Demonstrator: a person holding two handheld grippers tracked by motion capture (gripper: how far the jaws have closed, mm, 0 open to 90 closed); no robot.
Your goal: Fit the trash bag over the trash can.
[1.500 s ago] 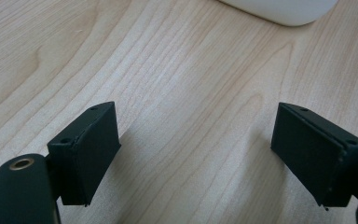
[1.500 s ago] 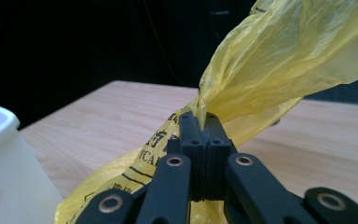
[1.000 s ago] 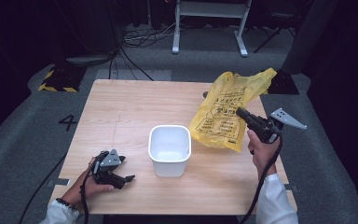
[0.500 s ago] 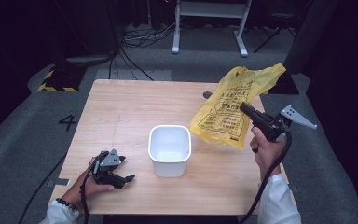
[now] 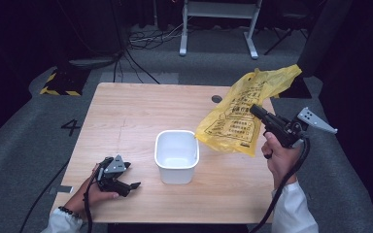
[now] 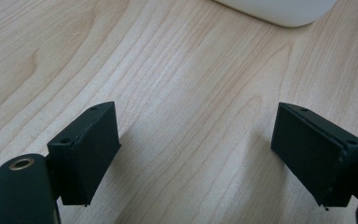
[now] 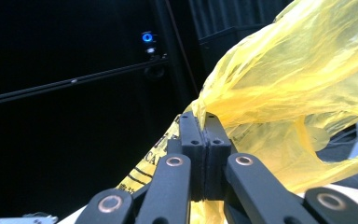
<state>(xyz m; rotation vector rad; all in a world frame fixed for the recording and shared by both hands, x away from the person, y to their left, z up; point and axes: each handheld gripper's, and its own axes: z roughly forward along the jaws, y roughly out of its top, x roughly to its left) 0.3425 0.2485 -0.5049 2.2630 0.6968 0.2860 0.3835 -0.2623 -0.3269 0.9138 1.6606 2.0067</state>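
Bag: yellow plastic bag point(image 5: 245, 114) hangs in the right half of the high view, lifted clear of the worktop point(image 5: 141, 121), printed face turned toward the camera, top corner reaching to the upper right.
Bag edge: lower left corner sits just above the right rim of the white tub point(image 5: 177, 156); whether they touch, I cannot tell.
Right hand-held gripper: right hand-held gripper point(image 5: 258, 112) is at mid-right of the high view, pointing up and to the left, clenched tight on the bag's film.
Right close-up: in the right gripper view the two black jaws meet flat at centre frame with yellow plastic point(image 7: 279, 93) pinched between the tips and billowing over the right side.
Right hand: right hand point(image 5: 278, 154) grips the handle below, white sleeve at the bottom right, cable looping down.
Left hand-held gripper: left hand-held gripper point(image 5: 132, 185) lies low at the bottom left of the high view, resting on the wood, released.
Left close-up: in the left gripper view the jaws stand wide apart, bare wood grain between them, and the tub's white base point(image 6: 279, 9) peeks in at the top edge.
Tub: upright, mouth up, centre of the worktop, between the two hands.
Surroundings: grey floor point(image 5: 19, 145) around the worktop.
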